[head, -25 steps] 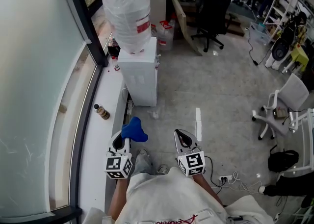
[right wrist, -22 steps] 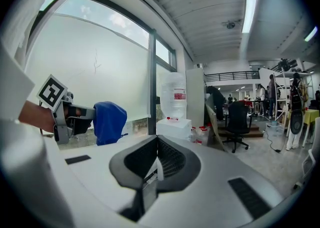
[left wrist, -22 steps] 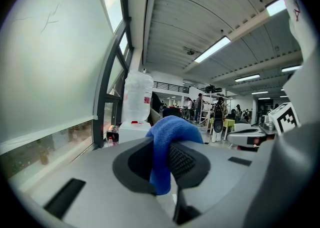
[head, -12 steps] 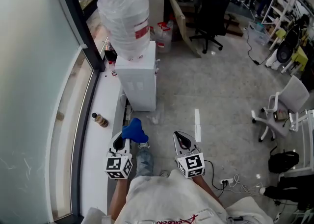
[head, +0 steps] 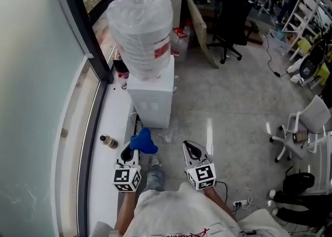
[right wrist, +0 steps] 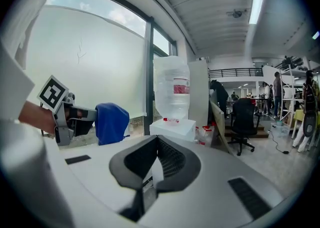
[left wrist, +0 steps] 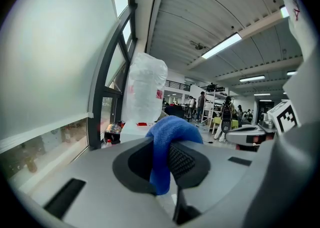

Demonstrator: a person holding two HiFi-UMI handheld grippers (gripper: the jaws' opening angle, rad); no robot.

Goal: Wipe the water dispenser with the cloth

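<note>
Head view: approach step. Left gripper (head: 128, 152) clamped on blue cloth (head: 142, 141), water dispenser (head: 151, 92) ahead and slightly left, not yet touched. Cloth pinched between the left fingertips, bulk bunched up past and above the tips, a tail hanging down between the jaws in the left gripper view. Well apart from the white cabinet; big bottle (head: 141, 26) seated on top. Right gripper (head: 193, 151) jaws together, nothing in them, level with the left one and idle.

To do it well, probably:
- Close the distance first.
- Lead with the bunched end so fabric meets the panel, not the plastic tips.
- Flat, overlapping strokes from the top deck down the front.
- Light pressure near the bottle neck — top-heavy load, easy to rock.
- Firm grip needed, as the cloth looks held by a small fold and could drag out on a hard stroke.
- Free gripper could steady the cabinet side, clear of the bottle.
</note>
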